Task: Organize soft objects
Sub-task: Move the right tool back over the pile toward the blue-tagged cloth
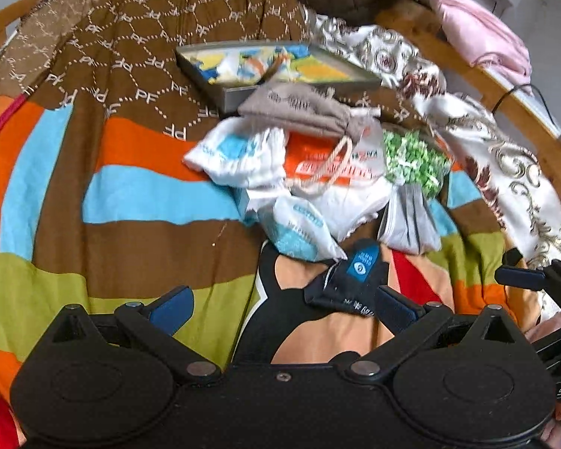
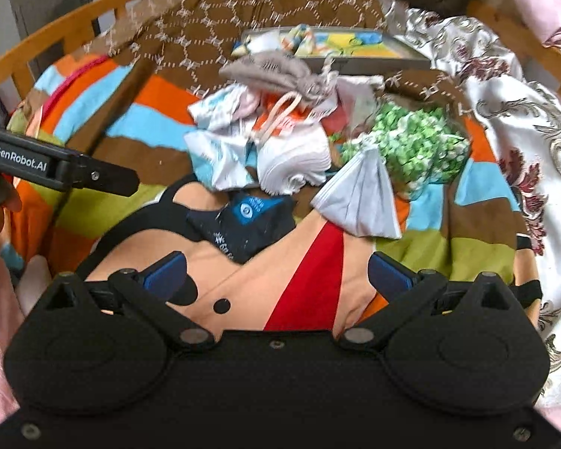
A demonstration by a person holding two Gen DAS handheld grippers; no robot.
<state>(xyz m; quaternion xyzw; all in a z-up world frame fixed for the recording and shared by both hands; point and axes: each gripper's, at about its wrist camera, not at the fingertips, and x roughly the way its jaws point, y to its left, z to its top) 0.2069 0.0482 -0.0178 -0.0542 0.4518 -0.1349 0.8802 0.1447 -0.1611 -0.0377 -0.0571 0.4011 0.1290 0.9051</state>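
Nearest, the left tool (image 1: 282, 305) hovers low over the bed's striped cover (image 1: 138, 194), its fingers spread wide; one finger (image 1: 396, 305) lies against a dark blue pouch (image 1: 351, 280), but nothing is gripped. The right tool (image 2: 276, 275) is likewise wide open and empty, above the peach-and-red cartoon patch (image 2: 306, 280) at the bed's near edge, with the same pouch just ahead of it. Beyond the pouch, mid-bed, sits the heap of soft objects: white-and-blue bags (image 1: 239, 153), an orange-printed bag (image 1: 318, 164), a grey folded piece (image 1: 411, 220), a green-patterned bundle (image 1: 415, 161) and a taupe drawstring pouch (image 1: 299, 108), all touching or overlapping. Farther still, toward the bed's far edge, a shallow grey tray (image 1: 303, 88) holds colourful items. Risk, as judged: closing on the dark pouch off-centre may pinch the cover beneath, and loose drawstrings could drag neighbouring bags out of the heap.
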